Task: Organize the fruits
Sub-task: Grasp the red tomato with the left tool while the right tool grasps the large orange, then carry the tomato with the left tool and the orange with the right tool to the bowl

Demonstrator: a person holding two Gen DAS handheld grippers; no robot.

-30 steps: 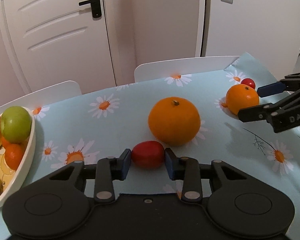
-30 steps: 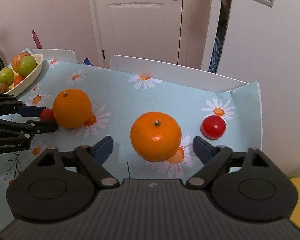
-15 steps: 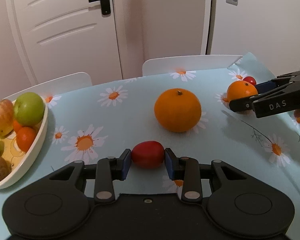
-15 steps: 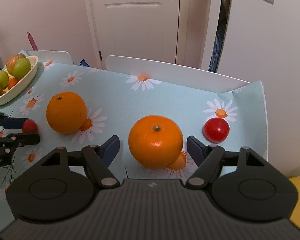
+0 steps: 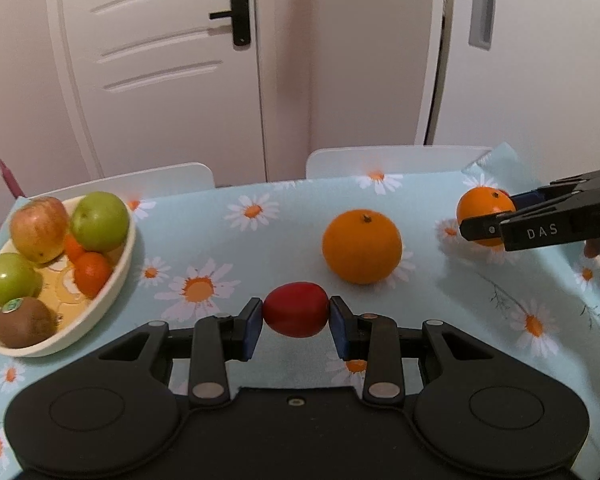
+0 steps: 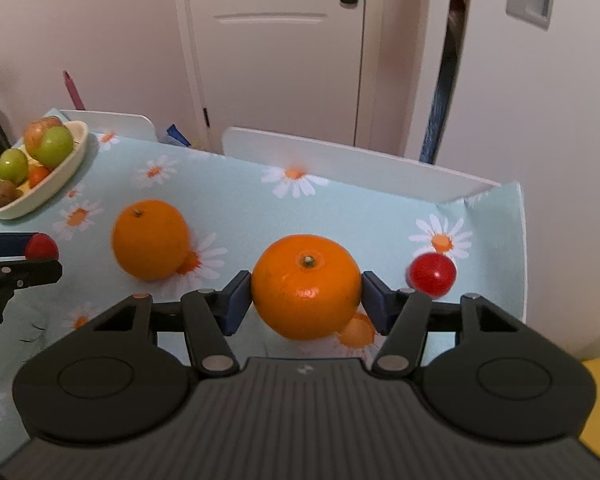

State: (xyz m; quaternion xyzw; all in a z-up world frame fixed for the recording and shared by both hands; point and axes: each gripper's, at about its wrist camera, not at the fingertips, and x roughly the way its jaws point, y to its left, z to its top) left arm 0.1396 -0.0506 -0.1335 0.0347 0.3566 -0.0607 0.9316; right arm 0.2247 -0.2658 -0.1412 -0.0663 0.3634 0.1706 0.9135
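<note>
Since a second ago the right gripper has been closing its jaws around the tangerine, whose flanks now meet both blue pads at the lower centre of the right wrist view; whether it has left the cloth I cannot tell. Meanwhile the bowl has slid further into the left wrist view and now fills its left side.

Clamped between the left gripper pads sits a red tomato, at the lower centre of that view, above the daisy tablecloth. Just beyond it lies a large orange, resting on the cloth. A second small tomato lies at the right of the right wrist view, near the right finger. Both grippers point down at a slant toward the table. From the left camera, the right gripper enters from the right edge, its fingers either side of the tangerine.
</note>
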